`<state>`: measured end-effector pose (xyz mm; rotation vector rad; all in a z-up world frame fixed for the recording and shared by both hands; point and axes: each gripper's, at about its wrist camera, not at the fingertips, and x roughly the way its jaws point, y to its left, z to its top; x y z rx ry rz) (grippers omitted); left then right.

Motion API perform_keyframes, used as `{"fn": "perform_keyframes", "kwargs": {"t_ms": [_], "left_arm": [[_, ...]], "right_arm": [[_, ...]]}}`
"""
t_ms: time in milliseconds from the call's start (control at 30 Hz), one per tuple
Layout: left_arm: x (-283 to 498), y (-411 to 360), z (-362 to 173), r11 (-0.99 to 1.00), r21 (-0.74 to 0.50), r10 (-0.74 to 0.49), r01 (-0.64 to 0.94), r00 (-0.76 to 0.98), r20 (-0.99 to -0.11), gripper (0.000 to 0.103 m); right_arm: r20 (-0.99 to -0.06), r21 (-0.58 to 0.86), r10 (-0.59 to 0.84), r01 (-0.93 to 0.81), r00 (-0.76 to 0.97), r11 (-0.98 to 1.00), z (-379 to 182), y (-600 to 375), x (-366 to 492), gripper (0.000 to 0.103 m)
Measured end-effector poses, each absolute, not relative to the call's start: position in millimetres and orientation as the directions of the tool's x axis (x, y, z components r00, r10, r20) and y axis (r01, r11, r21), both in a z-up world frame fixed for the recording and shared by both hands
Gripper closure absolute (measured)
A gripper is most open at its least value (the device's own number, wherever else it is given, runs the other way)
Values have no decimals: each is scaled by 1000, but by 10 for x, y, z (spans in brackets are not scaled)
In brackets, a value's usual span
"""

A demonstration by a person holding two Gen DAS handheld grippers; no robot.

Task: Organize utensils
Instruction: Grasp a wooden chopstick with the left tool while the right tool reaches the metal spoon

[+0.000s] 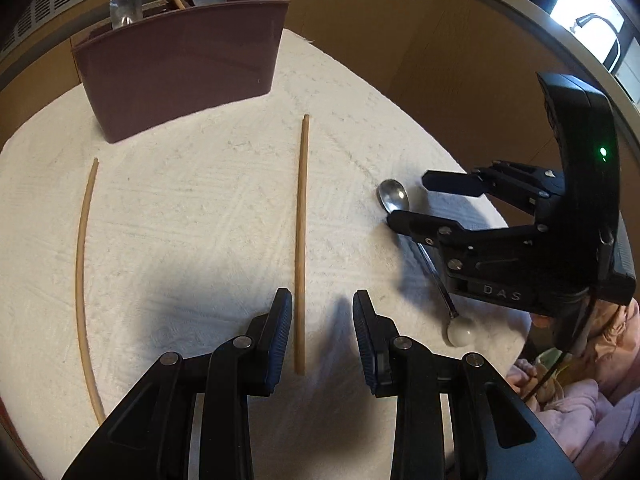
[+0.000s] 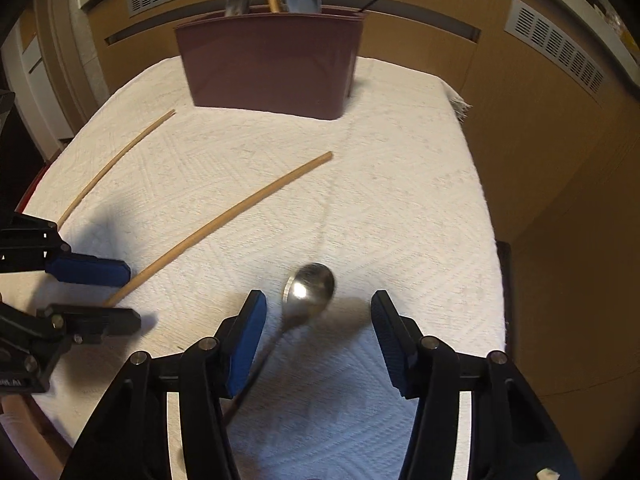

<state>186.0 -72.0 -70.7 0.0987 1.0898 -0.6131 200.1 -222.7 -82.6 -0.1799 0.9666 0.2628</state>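
Note:
Two wooden chopsticks lie on the white cloth. One chopstick (image 1: 301,240) (image 2: 224,220) has its near end between the fingers of my left gripper (image 1: 322,294) (image 2: 132,296), close to the left pad; the jaws stand open and do not press on it. The other chopstick (image 1: 82,264) (image 2: 116,162) lies apart at the left. A metal spoon (image 1: 392,196) (image 2: 310,288) with a white ball on its handle end lies at the right. My right gripper (image 2: 318,298) (image 1: 408,198) hangs open over it, the bowl between the fingers, untouched.
A maroon utensil holder (image 1: 180,68) (image 2: 272,64) stands at the back of the cloth with spoons and sticks in it. The cloth (image 2: 400,200) ends at the table's right edge, with wooden panels behind. Pink clothing (image 1: 580,400) shows at the lower right.

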Motion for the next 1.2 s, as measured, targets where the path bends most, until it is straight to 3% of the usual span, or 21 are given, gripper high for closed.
{"fn": "perform_keyframes", "kwargs": {"t_ms": [500,600,1000,1133,1167,1200], "left_arm": [[2624,-1282,-788,835,-96,-297,542,297,-908,76],[2629,-1285,-779,850,-92,-292,518,320,-901,91],[2115,-341,-763,957,-34,-172,288,469,-866,93],[2114,-169,-752,954,-98,-218,284,429,-877,92],[2119,-135,-741,952,-114,-232,285,421,-877,92],[2130,-93,-727,950,-124,-240,287,414,-878,92]], "right_arm": [[-795,-25,110,-212,597,977,-728,-2656,1857,48],[-795,3,137,-221,592,975,-721,-2649,1850,48],[-824,48,181,-252,538,967,-785,-2209,2028,49],[-848,21,140,-231,511,973,-863,-2088,2116,57],[-844,6,129,-232,521,973,-851,-2066,2113,76],[-843,-4,131,-249,523,969,-834,-2030,2101,82]]}}
